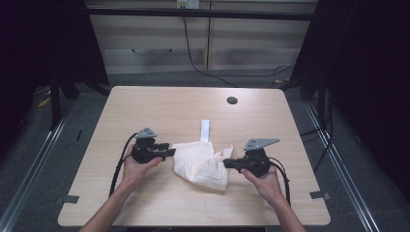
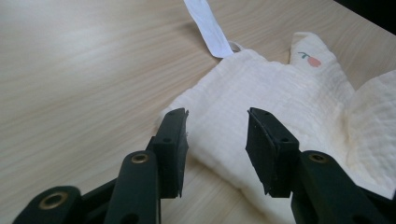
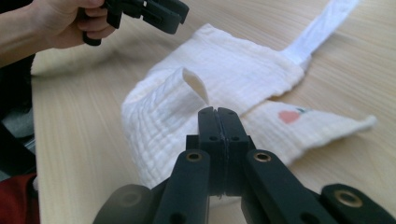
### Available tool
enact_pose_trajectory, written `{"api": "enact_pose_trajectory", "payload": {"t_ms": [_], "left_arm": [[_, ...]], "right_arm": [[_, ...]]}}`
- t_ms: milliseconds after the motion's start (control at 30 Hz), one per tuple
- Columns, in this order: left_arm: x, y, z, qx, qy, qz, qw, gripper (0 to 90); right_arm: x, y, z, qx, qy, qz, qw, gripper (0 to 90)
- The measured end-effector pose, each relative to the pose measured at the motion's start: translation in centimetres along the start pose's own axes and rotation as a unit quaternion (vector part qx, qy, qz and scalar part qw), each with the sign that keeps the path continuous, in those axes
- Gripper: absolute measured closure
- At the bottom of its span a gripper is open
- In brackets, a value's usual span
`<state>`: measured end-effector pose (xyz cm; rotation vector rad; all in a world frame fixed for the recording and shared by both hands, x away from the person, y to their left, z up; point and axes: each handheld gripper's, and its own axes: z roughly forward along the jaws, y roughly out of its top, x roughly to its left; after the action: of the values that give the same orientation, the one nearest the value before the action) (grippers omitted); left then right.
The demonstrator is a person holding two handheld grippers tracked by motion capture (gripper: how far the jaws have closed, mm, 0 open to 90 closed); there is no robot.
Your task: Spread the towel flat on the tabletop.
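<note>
Pale wood table [image 1: 145,106] carries a cream muslin cloth [image 1: 203,164], loosely folded and rumpled, lying near its middle with a white strap [image 1: 205,130] running out from its far edge and a small red print on one corner. The left gripper [image 1: 169,152] sits at the cloth's left edge, its jaws about half open and straddling that edge in the left gripper view, the pads [image 2: 173,140] not yet pressing on the fabric. The right gripper [image 1: 227,163] is at the cloth's right side, jaws fully together; they meet just at a raised fold, and I cannot tell whether any fabric is pinched. The cloth looks light, soft and limp, likely to sag and slide on the smooth wood, so corners or doubled edges seem the best places to grip, not the flat middle
</note>
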<state>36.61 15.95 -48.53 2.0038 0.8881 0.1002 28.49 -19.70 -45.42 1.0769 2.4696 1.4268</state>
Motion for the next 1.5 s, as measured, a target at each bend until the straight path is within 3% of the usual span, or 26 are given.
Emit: {"api": "enact_pose_trajectory", "payload": {"t_ms": [33,100,133,267,500,700,767,967,1033,1133,1200,1333,1467,1500], "left_arm": [[-0.3,-0.1,0.8,0.007,-0.001,0.000,1.0000,58.3],[-0.7,-0.1,1.9,0.022,0.004,0.023,0.9995,61.0],[-0.7,-0.1,2.3,0.028,-0.003,0.025,0.9993,62.9],[-0.7,-0.5,3.0,0.051,0.021,0.052,0.9971,76.6],[-0.8,-1.9,0.7,0.069,0.027,0.088,0.9934,82.9],[-0.6,-3.8,-1.8,0.061,0.026,0.073,0.9952,82.9],[-1.0,-4.3,-2.3,0.060,0.028,0.076,0.9949,82.9],[-2.8,-5.8,-4.0,0.076,-0.005,0.062,0.9952,81.3],[-3.6,-6.4,-4.5,0.079,-0.008,0.086,0.9931,80.7],[-4.1,-6.8,-5.2,0.082,-0.021,0.090,0.9924,77.5],[-3.8,-6.3,-5.6,0.067,-0.029,0.077,0.9944,74.4],[-2.4,-3.6,-6.3,0.019,-0.017,0.062,0.9978,70.4],[-0.3,-1.1,-5.0,0.002,0.017,0.050,0.9986,69.3],[0.7,-0.5,-4.0,-0.005,0.019,0.034,0.9992,69.3]], "right_arm": [[-0.2,-0.3,0.0,-0.001,-0.003,0.006,1.0000,89.7],[-0.5,-0.6,-0.1,0.002,-0.007,0.008,0.9999,89.7],[-0.7,-0.7,-0.1,0.003,-0.008,0.009,0.9999,89.7],[-1.1,-1.4,-0.2,0.007,-0.012,0.015,0.9998,89.7],[-1.2,-2.4,-0.6,0.009,-0.026,0.019,0.9994,89.7],[-1.4,-3.5,-1.3,0.003,-0.045,0.028,0.9986,89.7],[-1.6,-3.5,-1.4,-0.003,-0.051,0.032,0.9982,89.7],[-2.1,-3.4,-1.2,-0.010,-0.054,0.040,0.9977,89.7],[-2.2,-3.4,-1.2,-0.011,-0.055,0.039,0.9976,89.7],[-2.4,-3.3,-1.3,-0.015,-0.057,0.041,0.9974,89.7],[-2.5,-3.1,-1.3,-0.017,-0.057,0.041,0.9974,89.7],[-2.6,-2.6,-1.1,-0.023,-0.053,0.039,0.9976,89.7],[-2.5,-2.1,-0.7,-0.025,-0.050,0.034,0.9978,89.7],[-2.5,-2.1,-0.6,-0.025,-0.048,0.034,0.9979,89.7]]}}
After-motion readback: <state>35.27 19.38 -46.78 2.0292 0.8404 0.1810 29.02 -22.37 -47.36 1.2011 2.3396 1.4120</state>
